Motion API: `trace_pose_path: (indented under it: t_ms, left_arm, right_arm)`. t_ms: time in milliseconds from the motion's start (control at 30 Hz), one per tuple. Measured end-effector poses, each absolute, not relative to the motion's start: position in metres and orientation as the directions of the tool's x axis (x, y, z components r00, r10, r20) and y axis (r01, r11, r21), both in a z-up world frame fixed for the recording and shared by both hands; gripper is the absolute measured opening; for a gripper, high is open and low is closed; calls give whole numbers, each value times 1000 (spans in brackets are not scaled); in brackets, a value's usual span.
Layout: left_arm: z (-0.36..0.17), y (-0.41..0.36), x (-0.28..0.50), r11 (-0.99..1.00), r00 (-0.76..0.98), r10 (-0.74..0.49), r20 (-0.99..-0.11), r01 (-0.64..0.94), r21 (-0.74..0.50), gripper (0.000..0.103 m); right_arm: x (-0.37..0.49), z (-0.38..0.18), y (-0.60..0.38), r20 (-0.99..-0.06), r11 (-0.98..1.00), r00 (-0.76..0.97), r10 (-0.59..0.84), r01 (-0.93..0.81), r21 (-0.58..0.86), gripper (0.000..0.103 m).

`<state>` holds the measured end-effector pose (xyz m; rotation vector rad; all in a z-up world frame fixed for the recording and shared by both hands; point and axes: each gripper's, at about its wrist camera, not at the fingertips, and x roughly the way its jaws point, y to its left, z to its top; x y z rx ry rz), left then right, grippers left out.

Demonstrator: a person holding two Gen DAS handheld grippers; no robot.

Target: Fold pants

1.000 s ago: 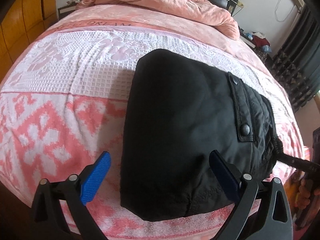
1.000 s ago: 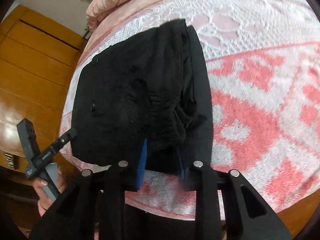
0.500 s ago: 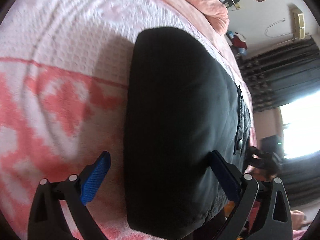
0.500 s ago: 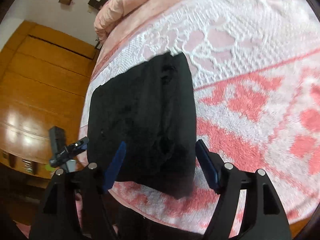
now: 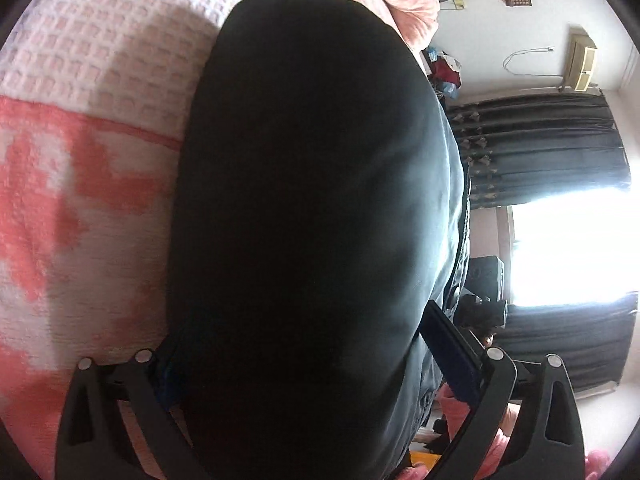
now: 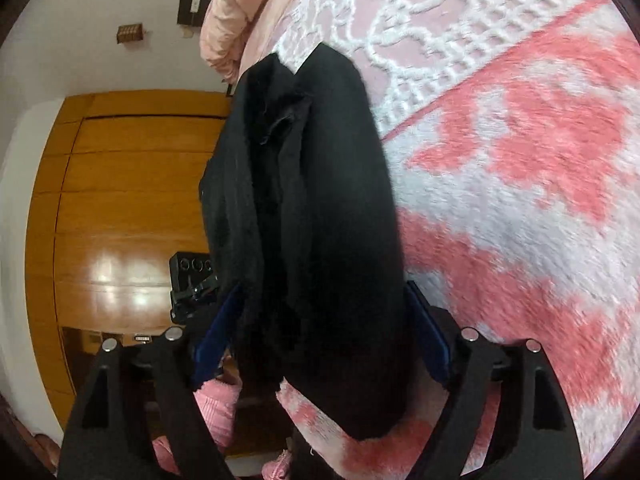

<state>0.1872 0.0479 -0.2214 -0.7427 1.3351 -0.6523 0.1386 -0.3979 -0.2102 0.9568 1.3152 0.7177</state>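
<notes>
The black pants lie folded into a thick bundle on the pink and white bed cover. My left gripper is open, its blue-padded jaws straddling the bundle's near end. In the right wrist view the same bundle shows edge-on, with its layered folds visible. My right gripper is open too, its jaws on either side of the bundle near the bed's edge. Neither gripper visibly pinches the fabric.
A crumpled pink duvet lies at the head of the bed. A wooden wardrobe stands beside the bed. Dark curtains and a bright window are on the other side.
Both grippers have moved in low around the pants bundle from opposite sides. My right gripper, shut on fabric a second ago, opened and now straddles the bundle.
</notes>
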Motion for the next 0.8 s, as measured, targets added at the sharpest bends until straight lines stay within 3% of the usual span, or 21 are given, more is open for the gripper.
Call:
trace_pose_path:
  t_ms: [100, 167, 200, 267, 333, 433, 567, 800]
  left_arm:
    - [-219, 46, 183, 619, 136, -777, -615, -11, -785, 97]
    - [-215, 46, 179, 636, 159, -759, -632, -29, -771, 85]
    - [-213, 46, 177, 637, 169, -756, -632, -31, -771, 80]
    - [-204, 44, 170, 635, 200, -753, -626, -25, -772, 62]
    - [-197, 40, 163, 640, 238, -742, -627, -25, -768, 52]
    - [-192, 40, 153, 627, 302, -738, -604, -23, -778, 42]
    - [-183, 38, 146, 609, 358, -740, -569, -3, -793, 36]
    - [-146, 25, 171, 603, 427, -743, -515, 93, -792, 36]
  right_arm:
    - [142, -208, -388, -485, 483, 113, 867, 51, 874, 85]
    - [143, -207, -384, -508, 508, 105, 855, 29, 861, 84]
    - [142, -205, -381, -535, 536, 103, 839, 12, 844, 77]
    - [141, -203, -382, -544, 548, 116, 831, 0, 836, 69]
    - [137, -195, -388, -527, 536, 145, 837, -23, 844, 51]
    - [131, -173, -386, -553, 573, 177, 814, -85, 815, 42]
    - [128, -148, -381, -577, 609, 212, 789, -150, 779, 39]
    - [132, -98, -381, -601, 664, 283, 747, -271, 697, 38]
